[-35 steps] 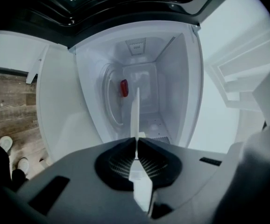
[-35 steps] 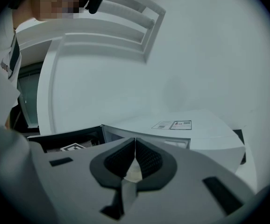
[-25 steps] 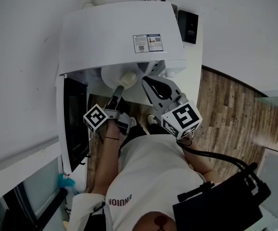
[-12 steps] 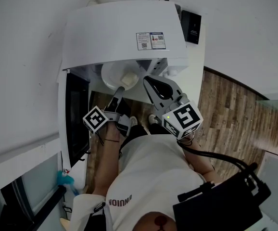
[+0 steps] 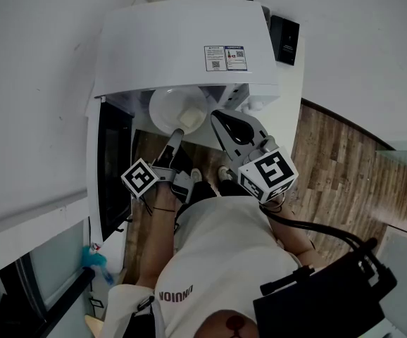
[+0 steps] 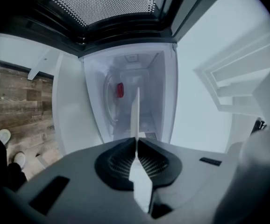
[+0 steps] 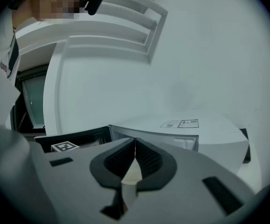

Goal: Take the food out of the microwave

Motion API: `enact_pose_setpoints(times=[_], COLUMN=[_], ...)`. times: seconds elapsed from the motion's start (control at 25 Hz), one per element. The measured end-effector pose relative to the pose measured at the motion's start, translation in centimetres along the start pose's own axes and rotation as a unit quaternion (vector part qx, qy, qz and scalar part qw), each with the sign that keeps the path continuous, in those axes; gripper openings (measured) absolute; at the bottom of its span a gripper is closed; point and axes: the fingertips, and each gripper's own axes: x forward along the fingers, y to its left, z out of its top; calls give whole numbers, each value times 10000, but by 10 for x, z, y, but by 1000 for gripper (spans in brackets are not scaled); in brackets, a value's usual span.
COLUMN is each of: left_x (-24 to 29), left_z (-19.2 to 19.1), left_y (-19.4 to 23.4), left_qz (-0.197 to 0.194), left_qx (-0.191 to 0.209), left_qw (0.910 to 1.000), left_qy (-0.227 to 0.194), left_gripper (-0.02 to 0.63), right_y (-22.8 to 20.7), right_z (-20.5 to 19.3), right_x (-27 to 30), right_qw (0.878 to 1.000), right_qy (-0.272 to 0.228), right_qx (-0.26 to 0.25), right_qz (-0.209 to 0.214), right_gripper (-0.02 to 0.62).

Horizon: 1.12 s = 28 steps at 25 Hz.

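The left gripper (image 5: 177,133) is clamping the near rim of the white plate (image 5: 174,106) (a thin edge pinched between its jaws in the left gripper view), which is sticking partly out of the microwave (image 5: 182,41) at upper centre, pale food (image 5: 190,117) lying on it. The right gripper (image 5: 216,116), jaws together and empty, is hovering just right of the plate. The pull-out seems to be under way; the next move is calling for a level draw down-frame, clear of the door (image 5: 112,164).

The head view looks steeply down on the microwave (image 5: 182,44). The left gripper view faces into it closely, the right across its top.
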Motion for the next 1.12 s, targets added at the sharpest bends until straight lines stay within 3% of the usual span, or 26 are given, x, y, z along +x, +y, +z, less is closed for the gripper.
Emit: enact_pose_setpoints(times=[1.12], left_x=[-30], left_z=[-21], left_y=[-20], left_qz=[-184], left_qx=[-119], left_qw=[9996], left_qy=[167], left_gripper=[26], right_y=[15], right_z=[5], right_x=[10], right_qw=[9997], right_qy=[-6], right_qx=[-73], right_qz=[217], right_gripper=[21])
